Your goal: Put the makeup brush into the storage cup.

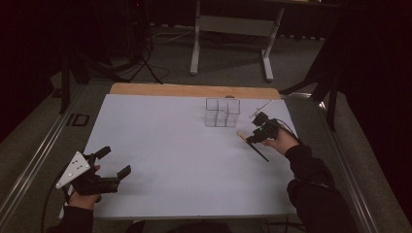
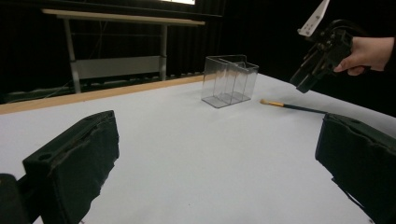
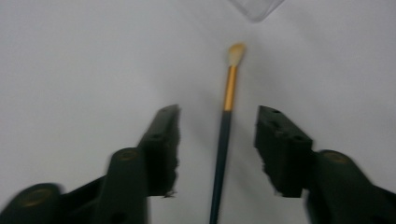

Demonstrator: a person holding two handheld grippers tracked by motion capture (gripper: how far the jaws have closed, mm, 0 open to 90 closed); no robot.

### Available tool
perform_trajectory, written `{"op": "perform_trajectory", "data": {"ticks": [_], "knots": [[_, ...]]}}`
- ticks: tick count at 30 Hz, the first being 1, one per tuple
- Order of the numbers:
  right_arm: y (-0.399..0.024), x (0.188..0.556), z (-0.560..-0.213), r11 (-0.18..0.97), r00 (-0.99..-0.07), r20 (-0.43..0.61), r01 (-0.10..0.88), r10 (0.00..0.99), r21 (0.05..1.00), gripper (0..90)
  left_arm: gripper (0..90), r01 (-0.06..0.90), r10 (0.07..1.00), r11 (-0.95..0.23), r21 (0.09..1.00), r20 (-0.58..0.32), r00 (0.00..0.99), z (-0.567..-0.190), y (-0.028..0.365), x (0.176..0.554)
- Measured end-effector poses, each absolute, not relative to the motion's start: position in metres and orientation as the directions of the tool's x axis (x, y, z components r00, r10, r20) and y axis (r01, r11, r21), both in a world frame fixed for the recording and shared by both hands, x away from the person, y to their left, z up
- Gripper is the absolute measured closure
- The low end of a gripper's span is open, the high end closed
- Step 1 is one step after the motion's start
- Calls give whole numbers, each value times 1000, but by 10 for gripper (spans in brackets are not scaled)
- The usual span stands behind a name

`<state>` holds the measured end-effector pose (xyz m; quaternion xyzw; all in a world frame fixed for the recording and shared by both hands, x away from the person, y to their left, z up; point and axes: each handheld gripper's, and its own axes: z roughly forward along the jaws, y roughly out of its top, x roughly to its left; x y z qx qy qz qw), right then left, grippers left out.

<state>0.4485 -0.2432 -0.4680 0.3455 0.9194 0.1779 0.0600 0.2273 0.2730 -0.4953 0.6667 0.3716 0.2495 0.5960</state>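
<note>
The paintbrush (image 3: 223,140) lies flat on the white table (image 1: 160,160), just beside the clear divided organizer (image 1: 222,112). The right gripper (image 3: 217,140) straddles its handle, jaws apart, not yet pinching. The left gripper (image 1: 112,162) rests open, well apart.

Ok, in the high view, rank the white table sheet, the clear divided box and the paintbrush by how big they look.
1. White table sheet, by far the largest.
2. Clear divided box.
3. Paintbrush: about as long as the box is wide, but far thinner, and the right tongs cover part of it, so its rank against the box is unsure.
</note>
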Motion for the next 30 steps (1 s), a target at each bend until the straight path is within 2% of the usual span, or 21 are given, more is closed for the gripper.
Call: {"op": "perform_trajectory", "data": {"ticks": [6, 9, 12, 26, 30], "knots": [[-237, 455, -475, 735, -768, 5, 615, 641, 285, 558, 0, 195, 790, -17, 981, -106, 604, -495, 272, 227], [-236, 457, -477, 742, -772, -3, 611, 636, 275, 632, 0, 195, 790, -18, 981, -106, 603, -495, 273, 227], [-234, 460, -480, 747, -772, -8, 613, 635, 257, 669, 0, 196, 790, -15, 980, -109, 604, -495, 273, 227], [-231, 469, -498, 748, -764, -9, 628, 645, 216, 702, 0, 202, 784, -18, 979, -112, 610, -496, 272, 228], [-231, 471, -503, 755, -765, -46, 621, 642, 209, 706, 0, 204, 784, -15, 979, -115, 610, -496, 273, 228]]}}
